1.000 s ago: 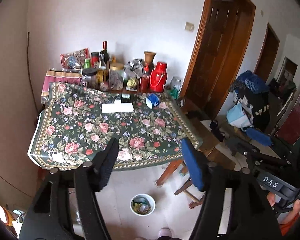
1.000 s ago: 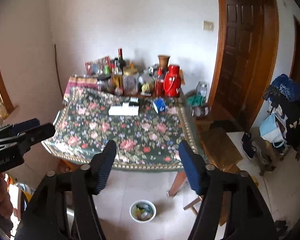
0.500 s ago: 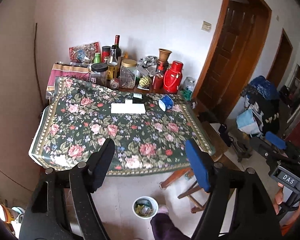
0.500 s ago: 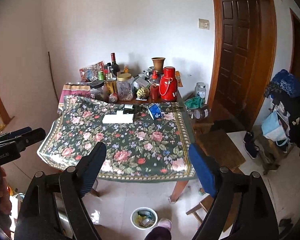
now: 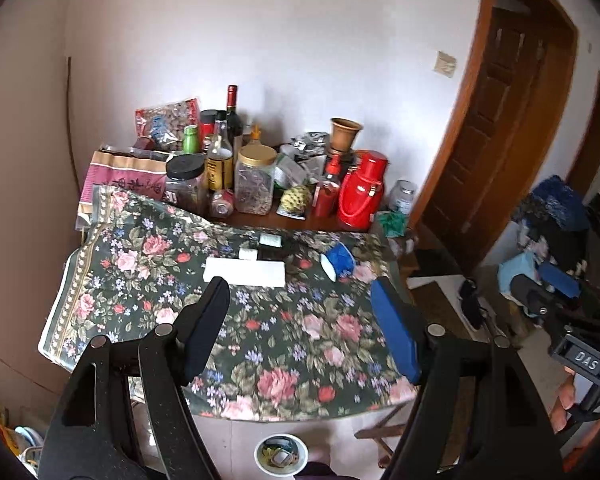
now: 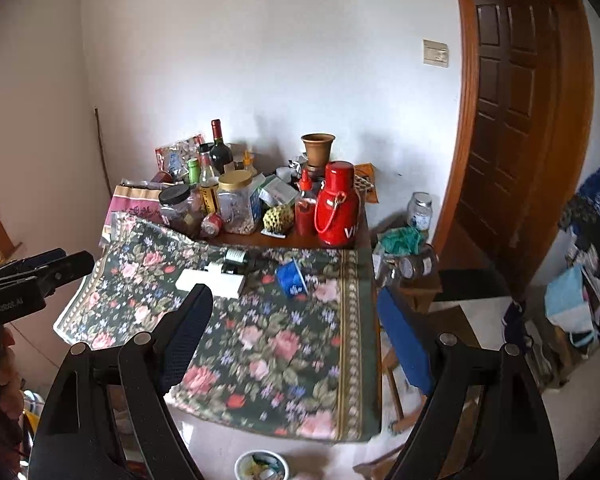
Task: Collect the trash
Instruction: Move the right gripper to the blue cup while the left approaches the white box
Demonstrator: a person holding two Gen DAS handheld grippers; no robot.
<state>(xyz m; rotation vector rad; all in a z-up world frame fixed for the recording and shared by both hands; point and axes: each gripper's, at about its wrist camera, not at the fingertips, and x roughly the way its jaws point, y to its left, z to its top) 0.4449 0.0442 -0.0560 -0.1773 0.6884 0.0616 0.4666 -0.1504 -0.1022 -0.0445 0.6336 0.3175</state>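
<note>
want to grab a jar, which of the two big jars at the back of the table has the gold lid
The clear jar with the gold lid, right of the black-lidded jar and beside the amber bottle.

Both wrist views look forward and down over their own finger pairs, from near the front edge of the table (image 5: 148,292). Left view sits left of right view. Shared: flowered cloth, red flask (image 6: 337,204), wall, door (image 6: 512,120), floor bowl (image 5: 281,455).
</note>
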